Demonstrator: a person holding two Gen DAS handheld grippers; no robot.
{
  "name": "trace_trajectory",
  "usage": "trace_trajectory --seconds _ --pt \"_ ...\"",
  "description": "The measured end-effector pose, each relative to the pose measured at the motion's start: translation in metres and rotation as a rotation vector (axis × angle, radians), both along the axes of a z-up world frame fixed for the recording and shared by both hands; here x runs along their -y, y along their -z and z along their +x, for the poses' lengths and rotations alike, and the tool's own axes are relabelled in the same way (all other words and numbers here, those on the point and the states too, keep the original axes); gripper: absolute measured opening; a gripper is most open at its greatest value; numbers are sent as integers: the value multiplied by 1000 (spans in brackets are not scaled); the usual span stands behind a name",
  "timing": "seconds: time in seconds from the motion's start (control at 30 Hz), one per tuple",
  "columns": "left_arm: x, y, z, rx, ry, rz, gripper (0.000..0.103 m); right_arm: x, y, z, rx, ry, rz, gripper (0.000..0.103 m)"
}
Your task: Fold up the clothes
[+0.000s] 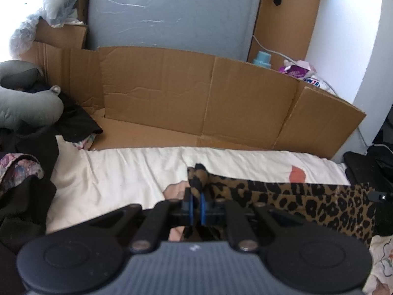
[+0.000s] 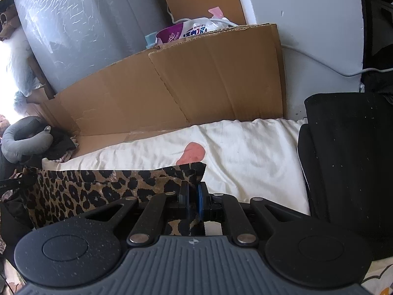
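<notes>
Each claw is closed tight on a top corner of the leopard-print cloth point(image 1: 307, 201), left claw point(image 1: 195, 200) and right claw point(image 2: 193, 198), stretched over the bed point(image 2: 245, 152) at 12 o'clock (mid-fold, I judge; the dark pile point(image 1: 22, 172) at 9 o'clock looks unfolded)

Ahead of claw: flattened cardboard point(image 1: 196, 93) against wrapped mattress point(image 1: 172, 12); grey neck pillow point(image 1: 27, 98) far left; cream sheet point(image 1: 118, 172) below.

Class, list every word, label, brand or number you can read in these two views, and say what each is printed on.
No text can be read with certainty.
White plastic bag behind the cardboard: large blue letters, too creased to read.
Purple packet: white script, blurred.
Left claw edge: tiny white lettering, cut off.
</notes>
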State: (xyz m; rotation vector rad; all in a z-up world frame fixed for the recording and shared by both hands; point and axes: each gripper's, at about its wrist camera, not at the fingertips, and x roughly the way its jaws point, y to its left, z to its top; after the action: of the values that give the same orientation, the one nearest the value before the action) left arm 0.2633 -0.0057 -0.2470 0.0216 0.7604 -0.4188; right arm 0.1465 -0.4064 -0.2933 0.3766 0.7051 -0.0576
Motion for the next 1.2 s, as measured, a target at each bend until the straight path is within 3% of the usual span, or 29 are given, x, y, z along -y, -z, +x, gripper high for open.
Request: trace_trajectory --seconds 0.57,0.83,1.1,1.2 --pt "2 44 26 -128 -23 23 6 -4 32 32 -114 -40 -51 5" --pt "13 57 41 -145 -2 68 6 -1 51 53 -181 -56 -70 5" --pt "19 88 56 -186 8 89 6 1 71 69 -237 -66 -60 5" --pt "19 99 62 -196 3 110 6 6 81 73 -272 -37 -87 0"
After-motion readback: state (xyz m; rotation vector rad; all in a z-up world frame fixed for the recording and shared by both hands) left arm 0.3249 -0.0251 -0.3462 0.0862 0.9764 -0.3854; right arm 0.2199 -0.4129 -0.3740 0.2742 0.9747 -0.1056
